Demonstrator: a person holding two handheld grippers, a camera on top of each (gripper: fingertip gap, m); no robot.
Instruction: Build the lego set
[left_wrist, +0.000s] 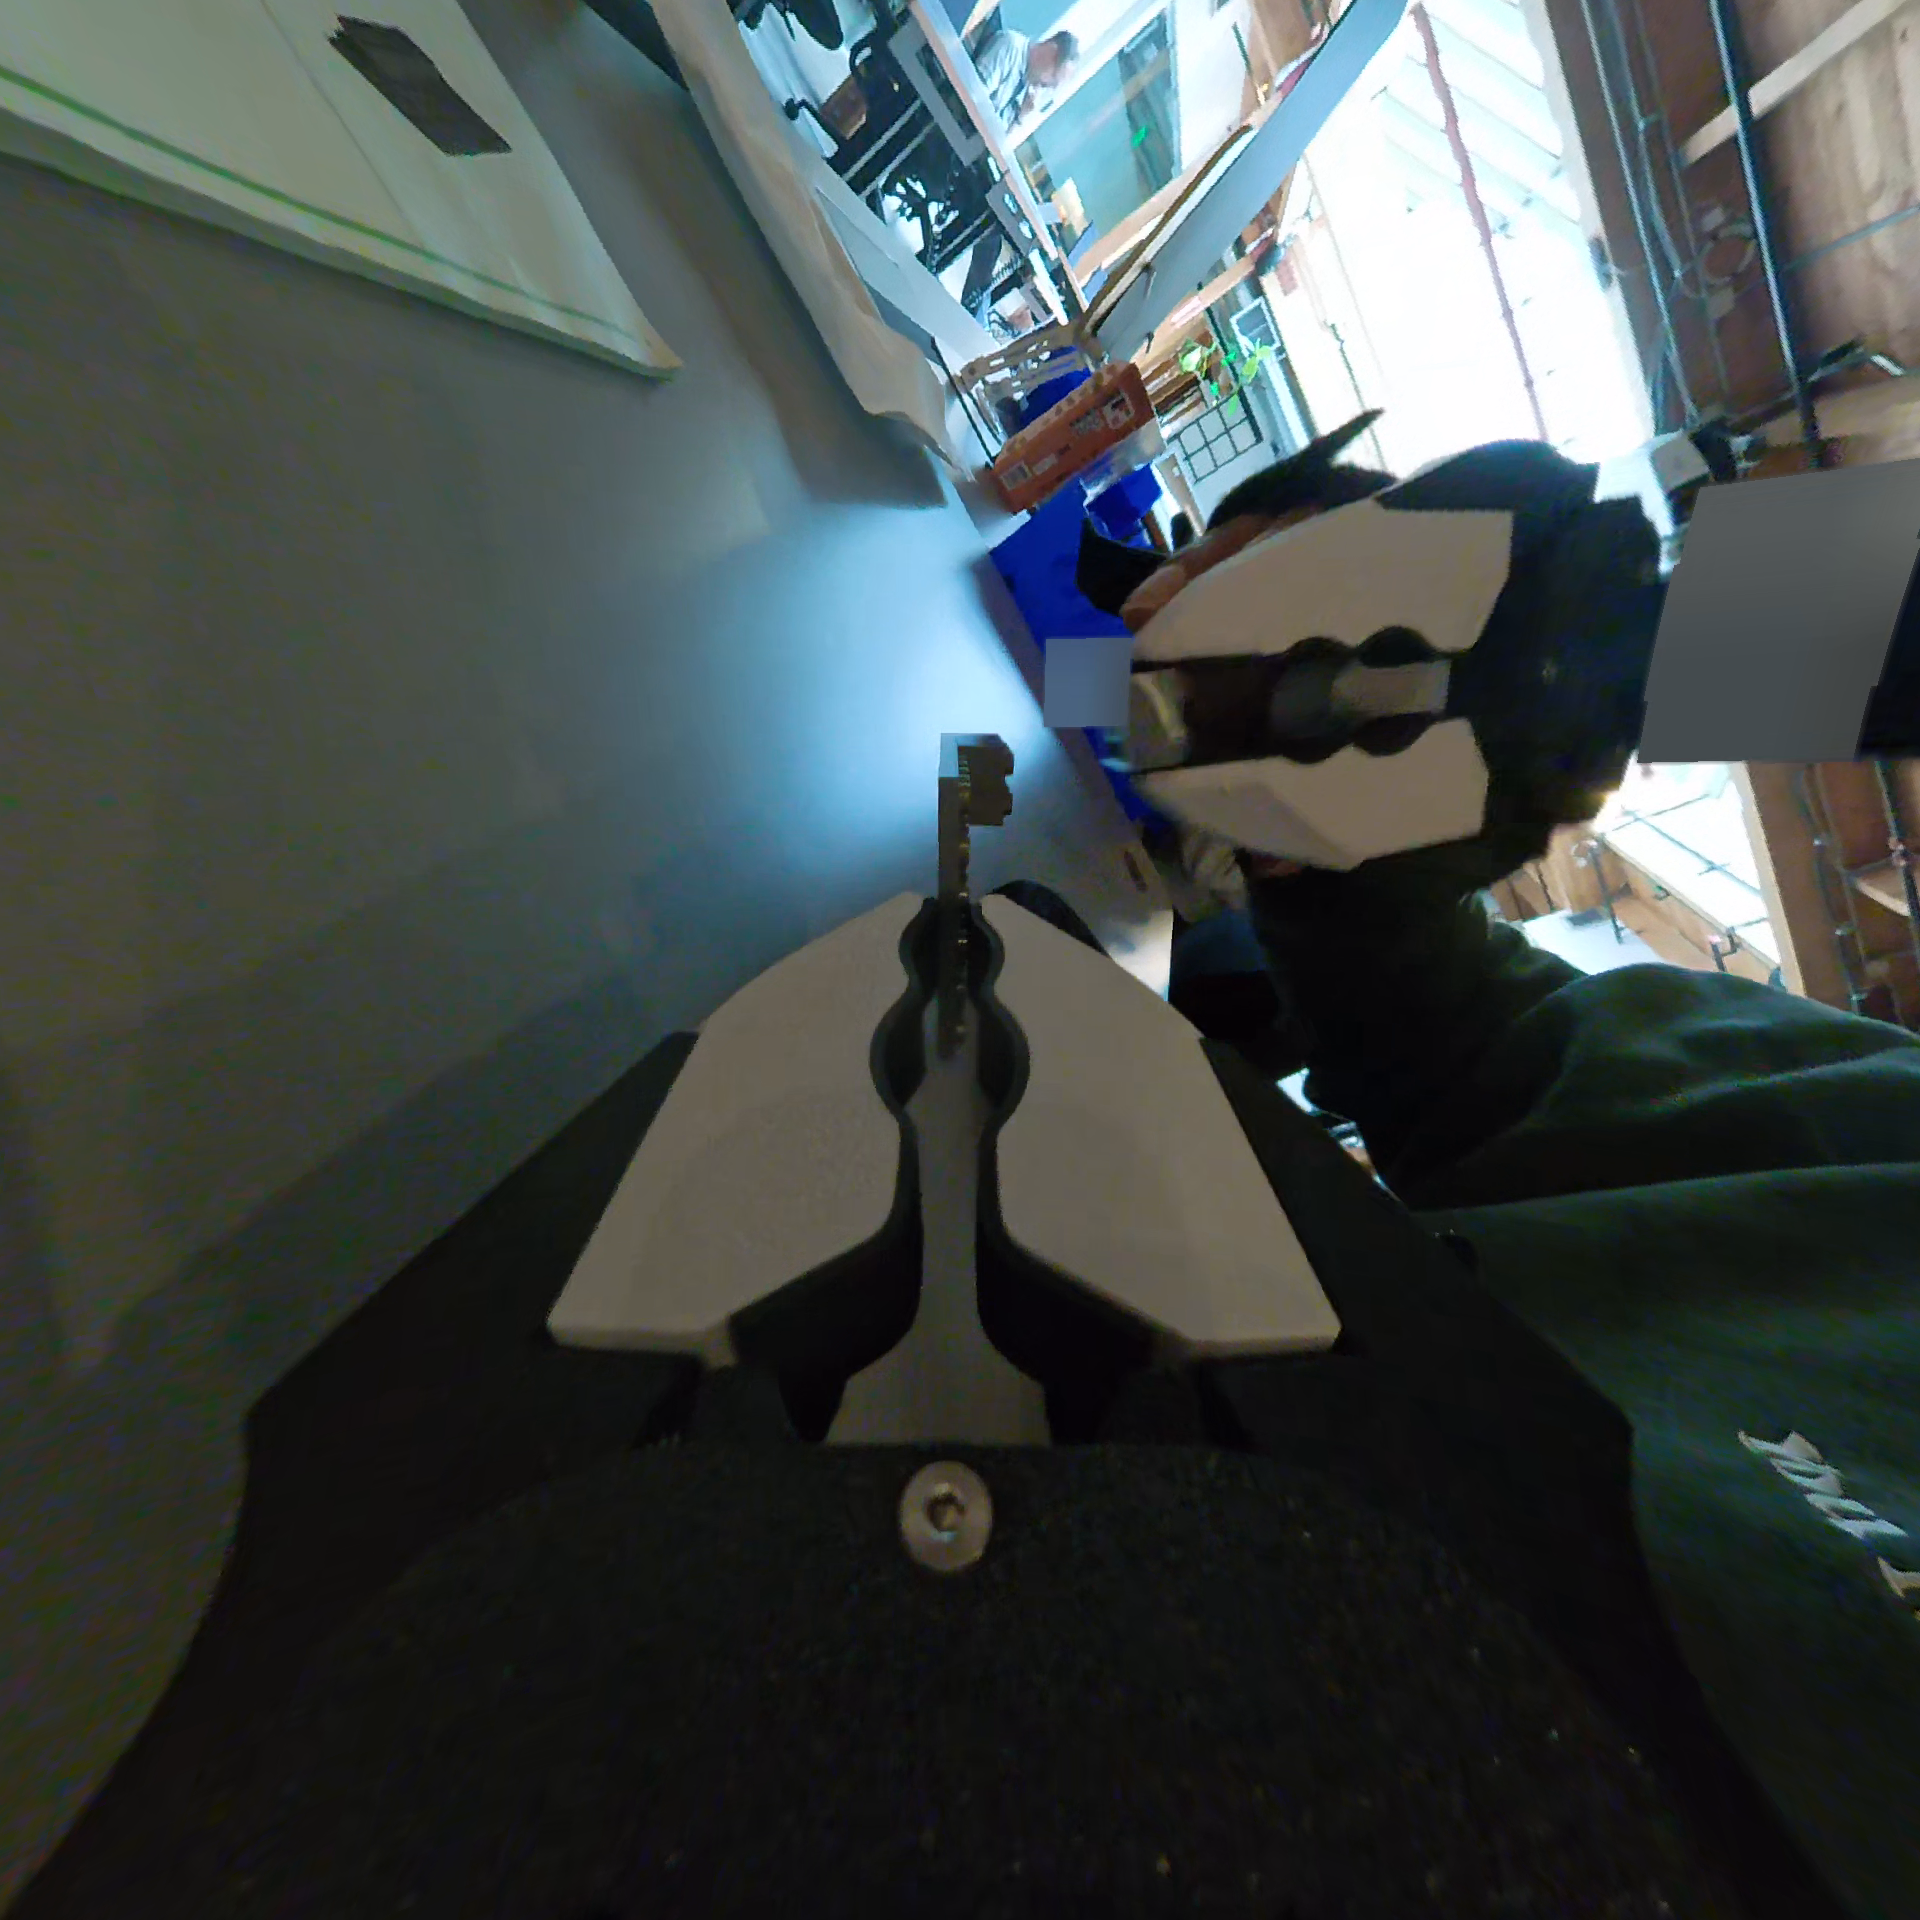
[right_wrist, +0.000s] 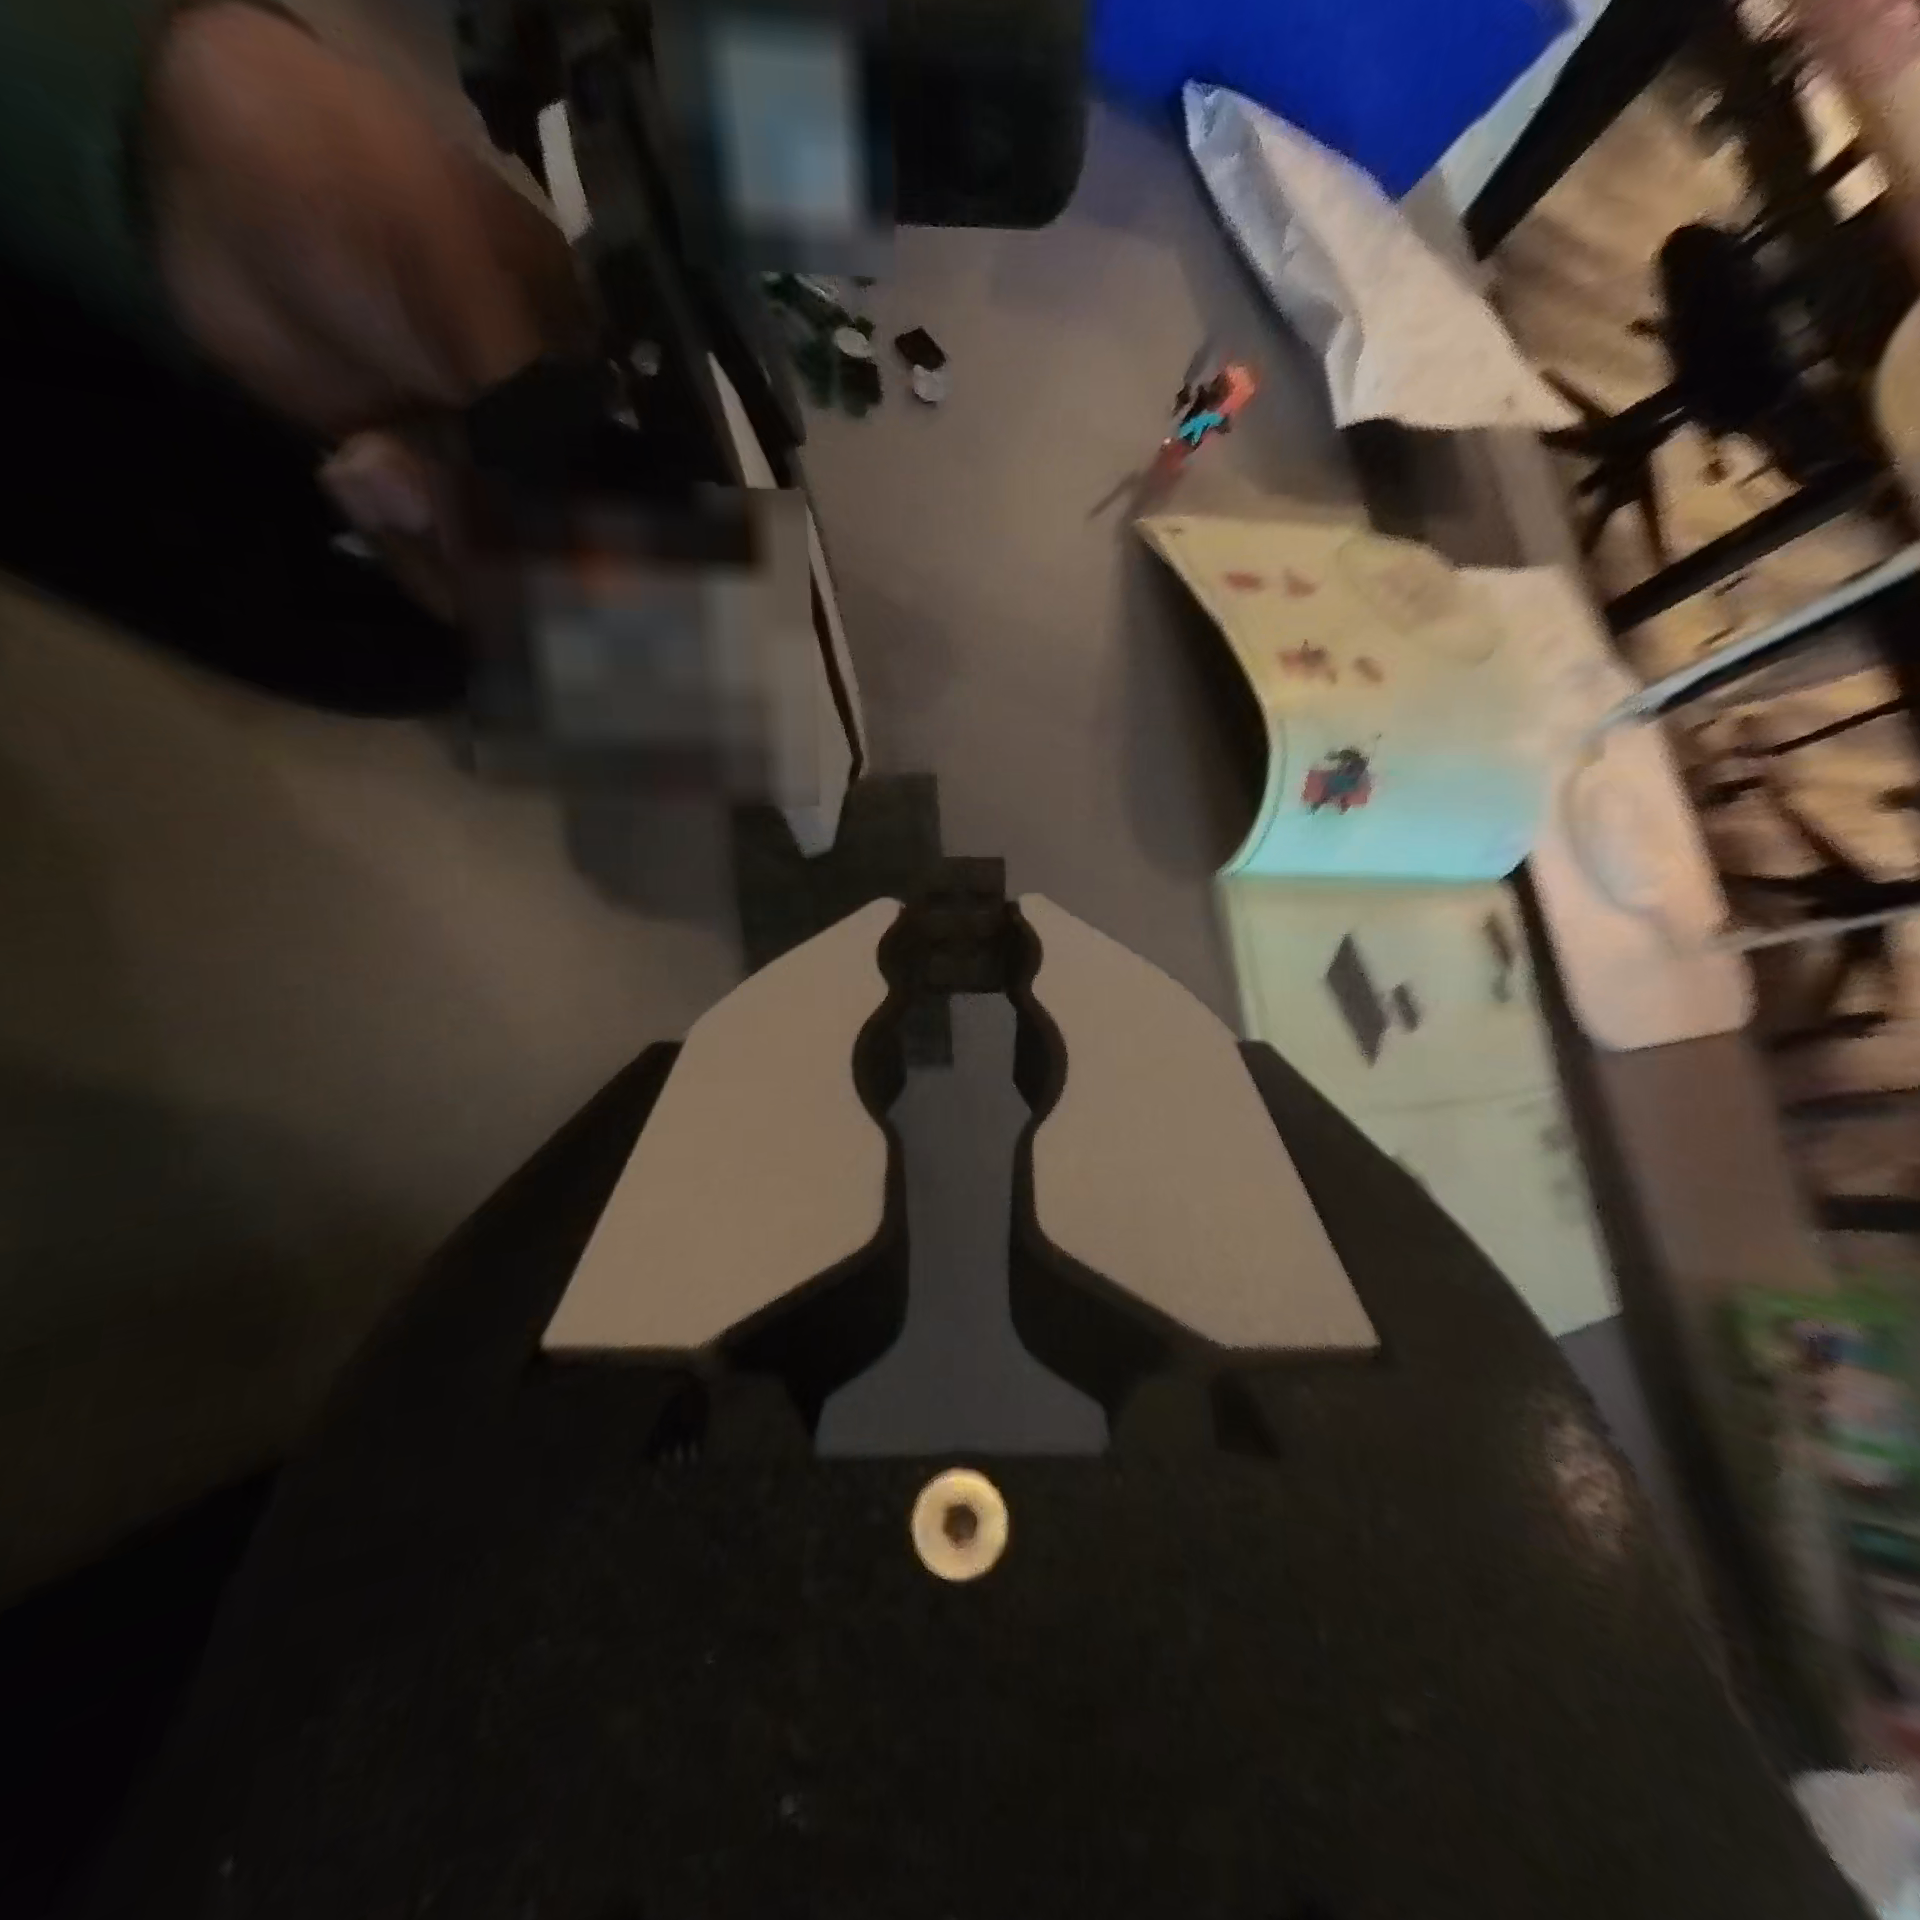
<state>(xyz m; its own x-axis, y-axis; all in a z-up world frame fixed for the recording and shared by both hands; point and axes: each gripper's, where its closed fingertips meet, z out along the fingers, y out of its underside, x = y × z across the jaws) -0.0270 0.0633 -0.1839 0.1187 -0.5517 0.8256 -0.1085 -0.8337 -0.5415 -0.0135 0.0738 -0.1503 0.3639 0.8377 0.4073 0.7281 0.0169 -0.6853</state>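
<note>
Left tongs closed tight on a thin grey lego plate, edge-on, sticking out past the tips with a small studded block at its far end. Held up off the grey worktop, clear of its surface. Beyond, right tongs seen head-on, gripped in a hand with a dark green sleeve behind. Farther along the worktop's far edge, an orange box and blue bins; open instruction booklet lying flat on the worktop.

In the right wrist view, all blurred. Right tongs nearly closed on a small dark lego piece, probably black, nipped at the very tips with a dark plate-like part reaching forward past them. Above the worktop, not resting on it. Left tongs just ahead, held in a hand. Instruction booklet spread open toward the worktop's edge. Farther off, a scatter of dark loose pieces, a small red and teal lego model, and a white paper bag near the far edge.
</note>
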